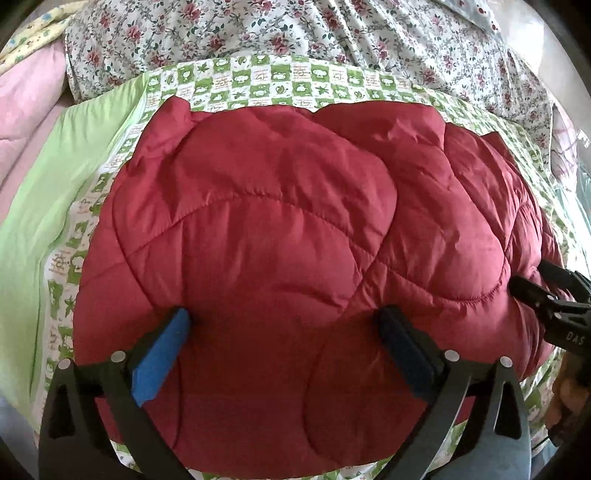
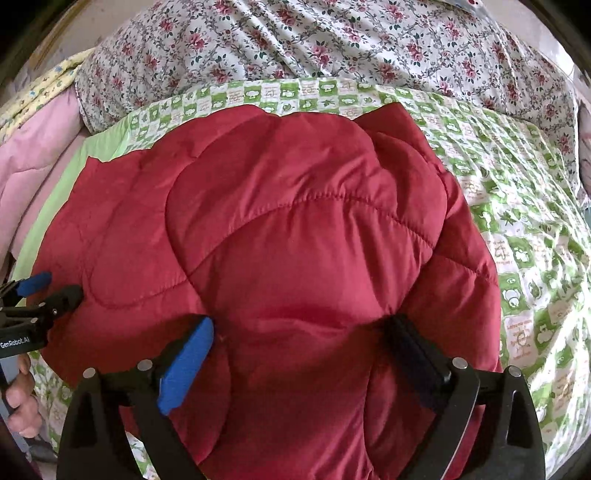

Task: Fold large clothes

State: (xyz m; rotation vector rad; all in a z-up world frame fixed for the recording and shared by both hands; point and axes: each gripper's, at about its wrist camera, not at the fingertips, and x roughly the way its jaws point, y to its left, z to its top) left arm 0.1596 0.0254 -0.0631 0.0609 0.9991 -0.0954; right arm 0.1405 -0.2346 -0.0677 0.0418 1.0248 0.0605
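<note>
red quilted jacket lies bunched and folded on a green-and-white checked sheet on the bed, floral bedding behind it, pink quilt at the far left. left gripper: jaws spread wide, both pads pressed down into the jacket's near edge, padding bulging up between them, nothing pinched. right gripper: jaws likewise wide, fingers sunk into the jacket's right-hand half, fabric mounded between them. the two grippers sit side by side along the near edge.
</note>
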